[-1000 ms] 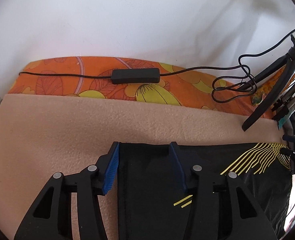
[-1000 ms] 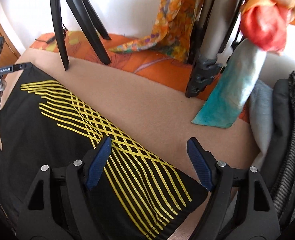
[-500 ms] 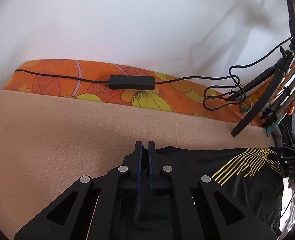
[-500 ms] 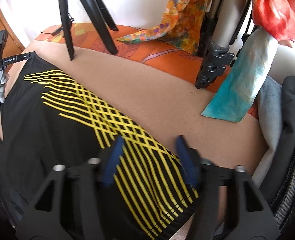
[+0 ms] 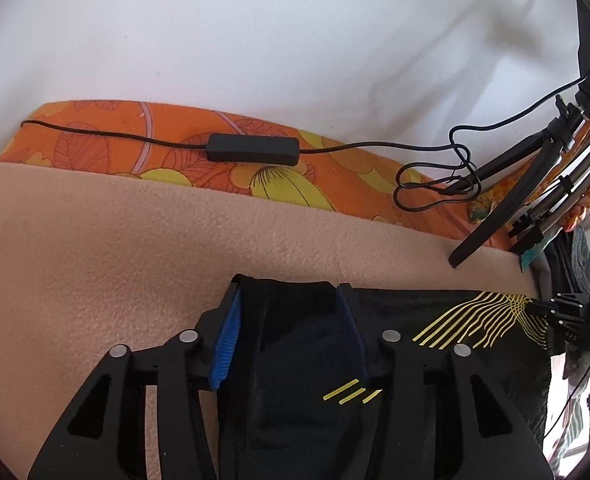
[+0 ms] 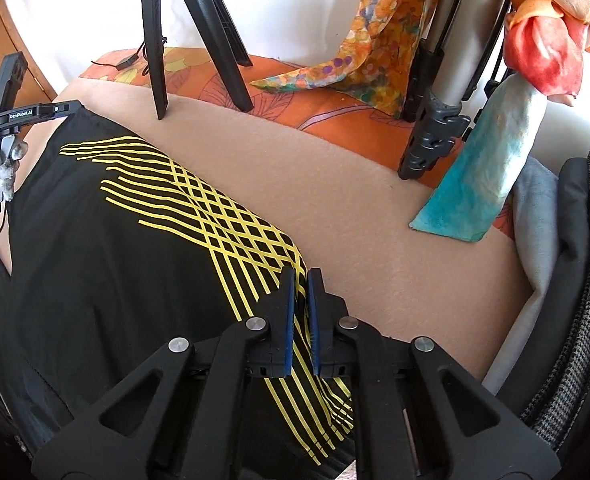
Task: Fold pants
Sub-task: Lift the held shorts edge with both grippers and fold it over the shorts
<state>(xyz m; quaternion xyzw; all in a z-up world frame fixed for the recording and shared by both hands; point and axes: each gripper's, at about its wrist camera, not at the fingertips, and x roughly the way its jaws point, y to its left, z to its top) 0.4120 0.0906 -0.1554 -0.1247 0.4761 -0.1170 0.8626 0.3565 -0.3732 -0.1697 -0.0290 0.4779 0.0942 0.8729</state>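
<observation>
Black pants [image 6: 107, 248] with a yellow line pattern lie flat on a beige blanket [image 6: 355, 216]. My right gripper [image 6: 299, 280] is shut on the pants' far edge where the yellow lines end. In the left wrist view my left gripper [image 5: 287, 300] is open, its blue pads astride the pants' [image 5: 295, 360] far left corner, whose fabric bunches up between the fingers. The right gripper [image 5: 575, 320] shows at the right edge of that view, and the left gripper [image 6: 23, 114] at the left edge of the right wrist view.
An orange flowered sheet [image 5: 175, 160] runs along the white wall, with a black cable and its box [image 5: 253, 150] on it. Tripod legs [image 6: 199, 40] stand on the blanket's far side. Scarves [image 6: 475, 184] hang at the right, and folded clothes [image 6: 567, 280] are stacked there.
My left gripper shut on the pants' corner half a second ago and has since opened. My right gripper closed from wide open onto the pants' edge.
</observation>
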